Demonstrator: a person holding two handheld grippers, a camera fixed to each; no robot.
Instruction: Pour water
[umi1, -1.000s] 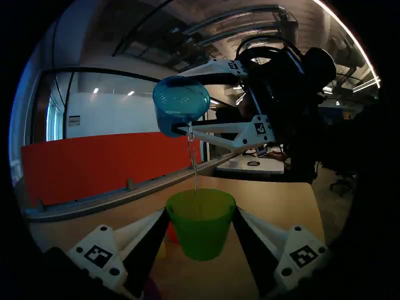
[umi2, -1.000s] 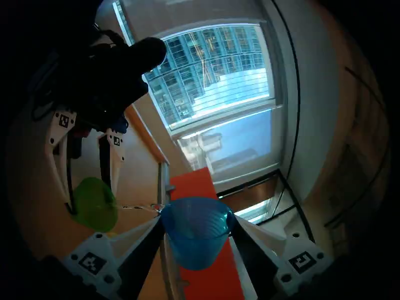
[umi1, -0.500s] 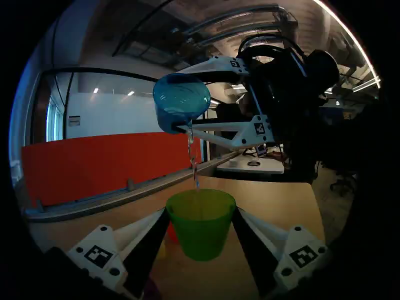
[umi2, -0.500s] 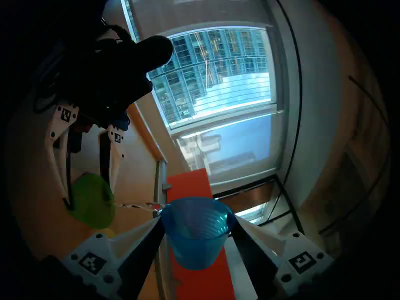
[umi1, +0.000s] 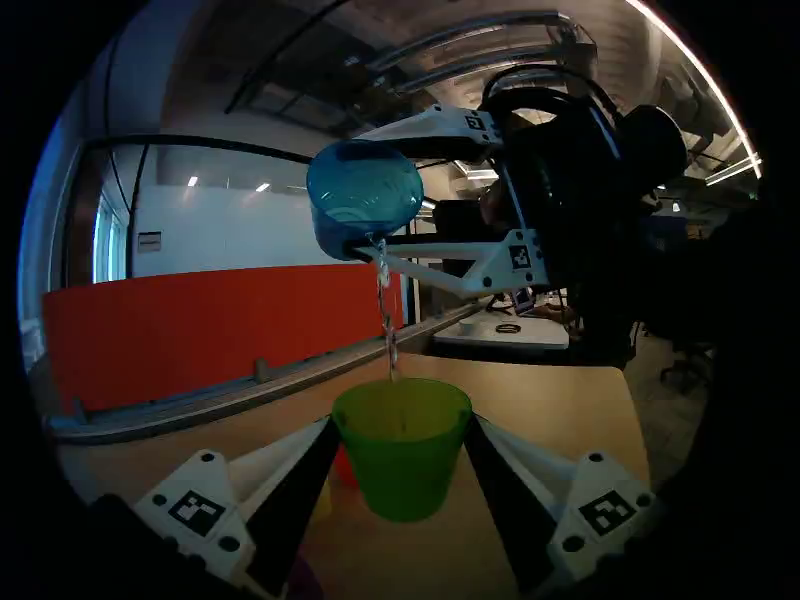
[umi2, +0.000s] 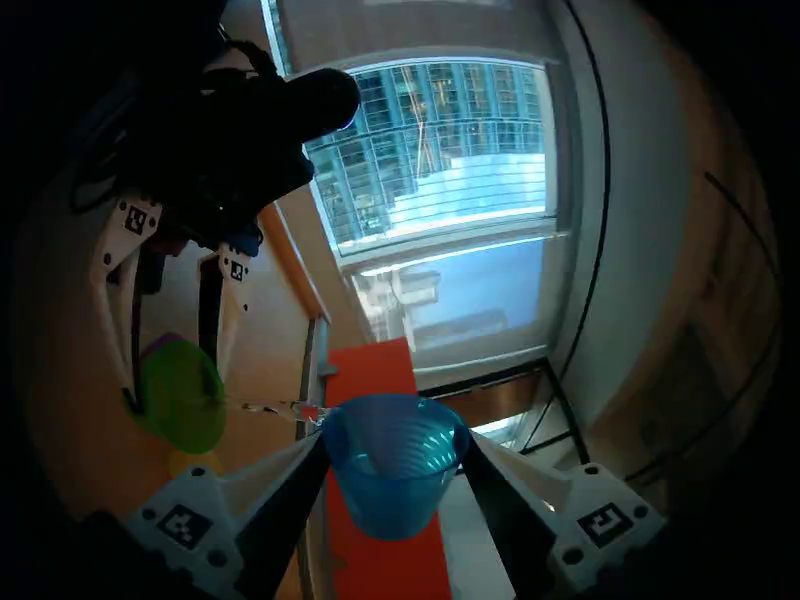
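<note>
Left gripper view: red obj (umi1: 343, 466) behind green cup (umi1: 402, 450), mostly hidden. Yellow bit (umi1: 322, 498) beside it too small to ID. Purple thing (umi1: 300, 582) cut off by btm edge. Green cup's water lvl hidden by own wall. R hand (umi1: 590, 165) = dark silhouette, no detail. Desk items (umi1: 507, 327) in bkgd too small to tell.
Right gripper view: purple obj (umi2: 165, 345) mostly behind green cup. L hand (umi2: 230, 130) dark, no detail.

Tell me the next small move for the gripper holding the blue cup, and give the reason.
Probably tip the blue cup slightly further with the right gripper, its lip above the green cup. The stream of water is thin and lands inside the green cup's rim, so the aim looks good and more tilt should drain whatever is left.
</note>
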